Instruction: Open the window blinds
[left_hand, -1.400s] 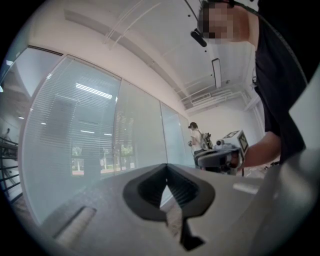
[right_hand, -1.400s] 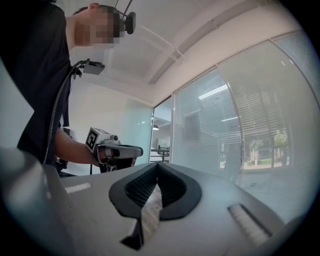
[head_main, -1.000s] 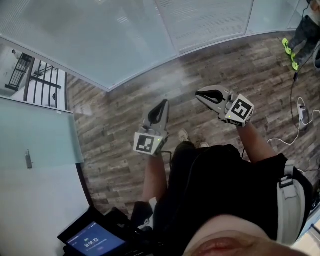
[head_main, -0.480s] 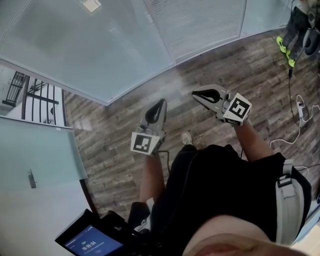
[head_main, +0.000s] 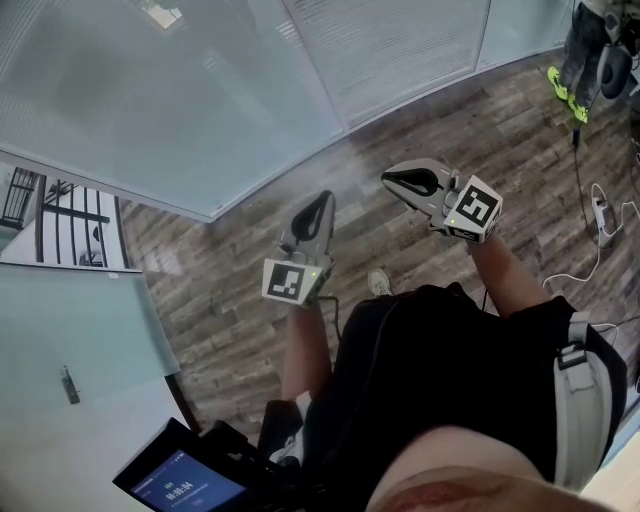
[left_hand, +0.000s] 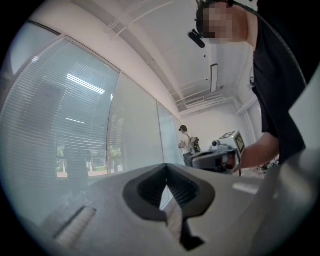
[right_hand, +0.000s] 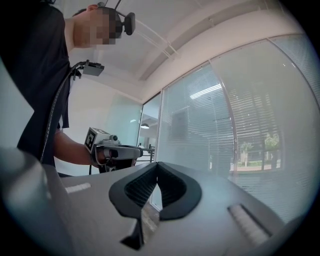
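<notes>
A second person (head_main: 590, 40) in bright yellow-green shoes stands far off to the right, close to the glass wall (head_main: 180, 110). A white power strip (head_main: 602, 216) lies on the plank floor (head_main: 230, 270) on that side, with its cable trailing back toward the wearer. Low on the left there is a tablet (head_main: 180, 482) with a lit blue screen, and past it a frosted door (head_main: 60, 330) with a small handle. A black railing (head_main: 60, 215) shows through a clear pane.

The window blinds (head_main: 400, 40) hang at the glass wall, their horizontal slats laid close; greenery shows faintly through them in the right gripper view. They are ahead of both tools and well apart from them, with a strip of bare plank floor between. From the left gripper's view they run along the left, and from the right gripper's view along the right.

The left gripper (head_main: 322, 200) is closed, tips meeting, with nothing in its grasp. The right gripper (head_main: 390, 178) is likewise pinched together and carries nothing.

Both bare forearms reach forward from a black T-shirt (head_main: 450, 370). The two tools are held level, side by side, near each other without touching. The left points straight at the wall, its marker cube nearest the body. The right is angled inward across toward the left one.
</notes>
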